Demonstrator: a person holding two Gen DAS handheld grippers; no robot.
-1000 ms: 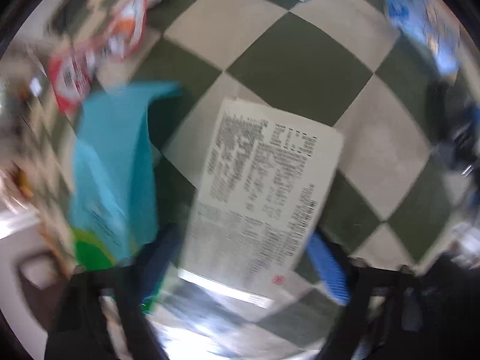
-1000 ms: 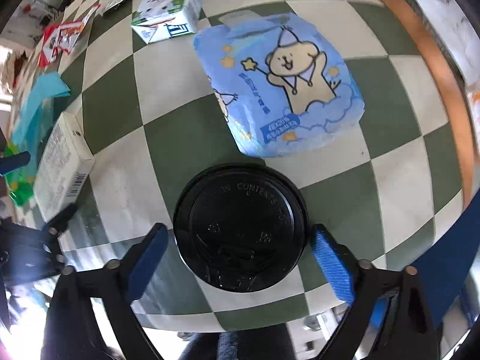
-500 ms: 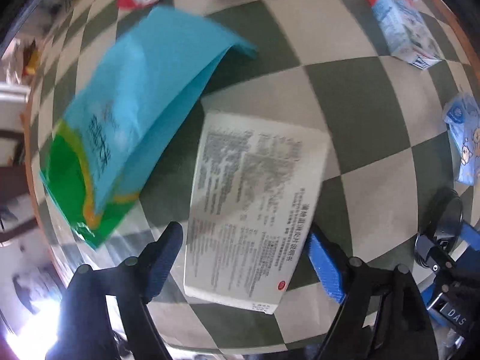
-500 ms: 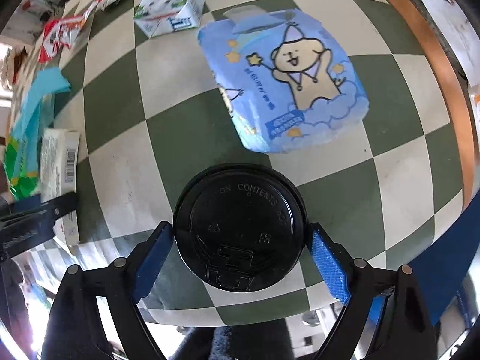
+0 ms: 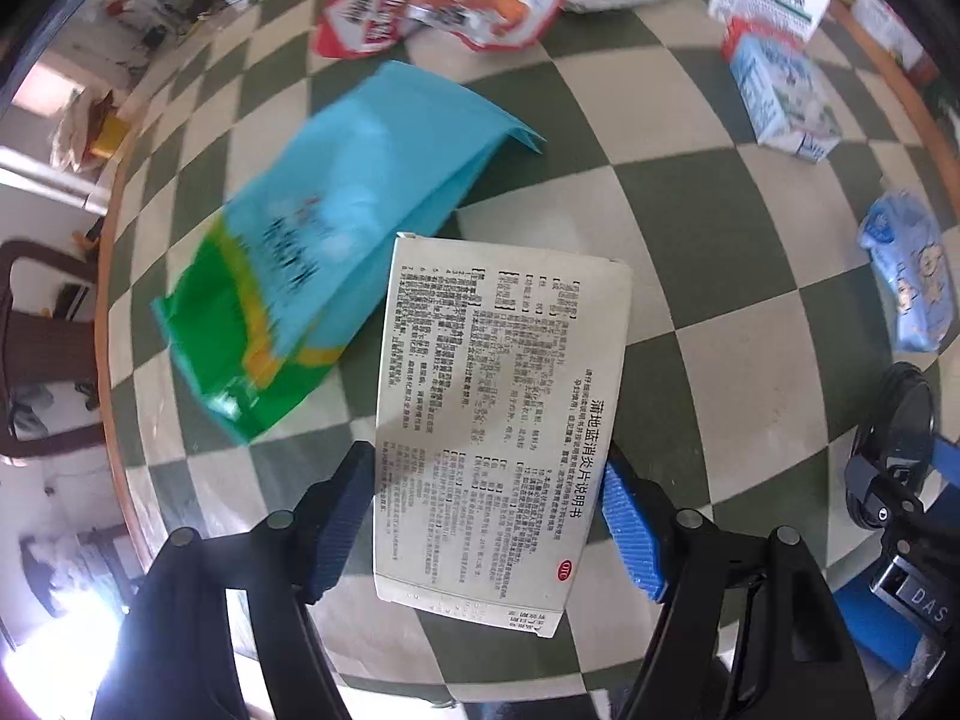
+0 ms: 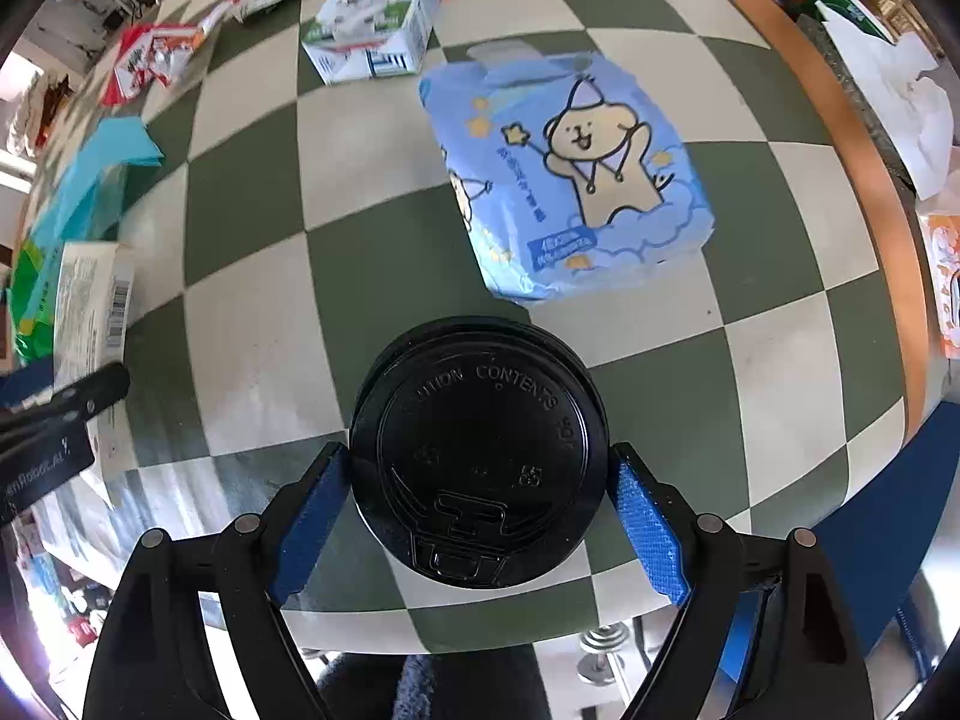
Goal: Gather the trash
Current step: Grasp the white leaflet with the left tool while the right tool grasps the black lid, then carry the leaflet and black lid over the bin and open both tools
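**Both jaws bracket their trash; the box runs lengthwise out of the left one**

In our left gripper (image 5: 486, 516) the white medicine box (image 5: 498, 420) sits between the blue pads (image 5: 627, 525), its long axis pointing from 6 toward 12 o'clock, straight out along the fingers; the jaws stand at the box's width, pads touching or just beside its long edges, though we cannot tell how firmly they bite; most of the box reaches past the fingertips, so we judge the grip sits near its close end and a lift could let the far end droop. At 10 o'clock from the box lies the blue-and-green pouch (image 5: 336, 276), touching or slightly under the box's far corner; the red snack wrapper (image 5: 432, 12) lies well beyond at 12 o'clock on the checkered tablecloth (image 5: 678, 228).

In our right gripper (image 6: 477, 510) the black-lidded cup (image 6: 477, 456) stands upright, seen from above, with the pads against its rim at 3 and 9 o'clock; we read the jaws as closed on it; being round, it has no axis to favour. The blue tissue pack (image 6: 570, 180) lies apart at 1 o'clock, the milk carton (image 6: 378, 18) farther at 11 o'clock.

Each hand is nearer its own item.
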